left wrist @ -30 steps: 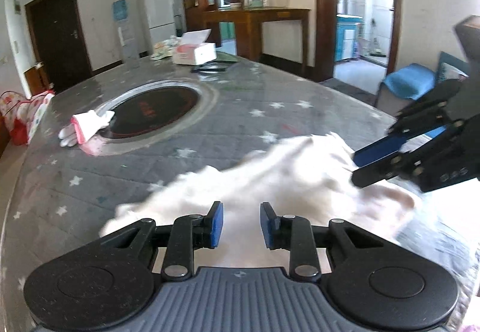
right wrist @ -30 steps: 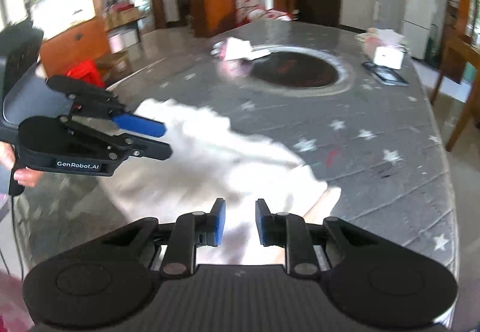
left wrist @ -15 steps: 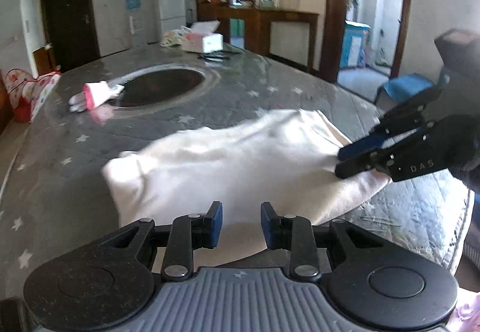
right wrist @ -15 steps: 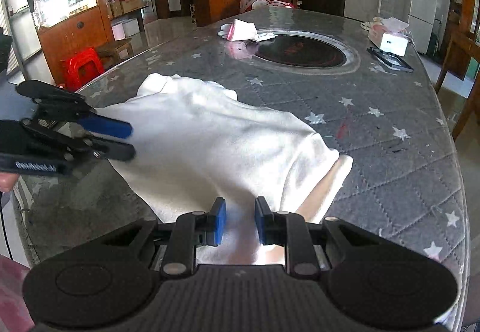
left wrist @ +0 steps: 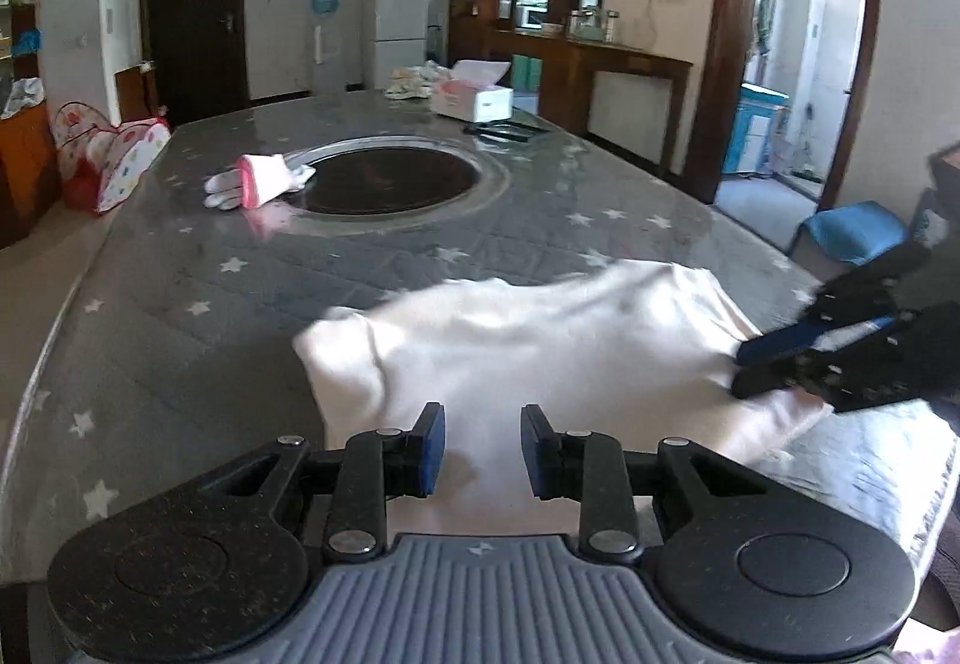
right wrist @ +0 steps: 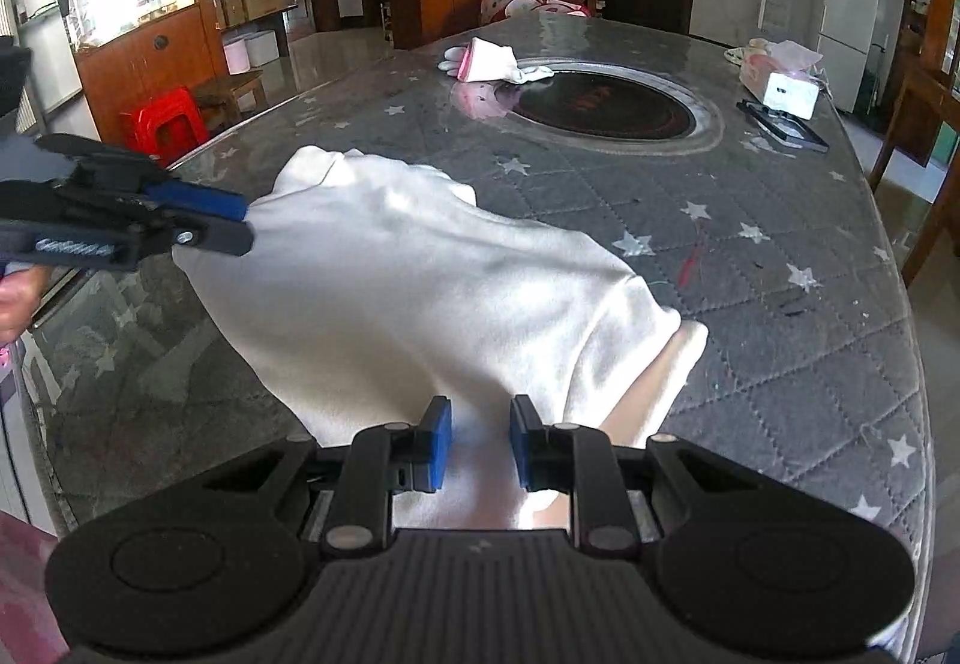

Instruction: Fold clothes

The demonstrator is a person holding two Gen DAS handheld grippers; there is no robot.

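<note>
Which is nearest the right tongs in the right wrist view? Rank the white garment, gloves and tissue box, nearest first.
1. White garment: directly at the right tongs.
2. Gloves: far ahead, slightly left.
3. Tissue box: far right.

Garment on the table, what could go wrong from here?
The left gripper and right gripper seem to pinch only the near edge of the garment; a quick pull could slip it free.
A peach under layer sticks out past its corner, so the fold may come out uneven.
</note>
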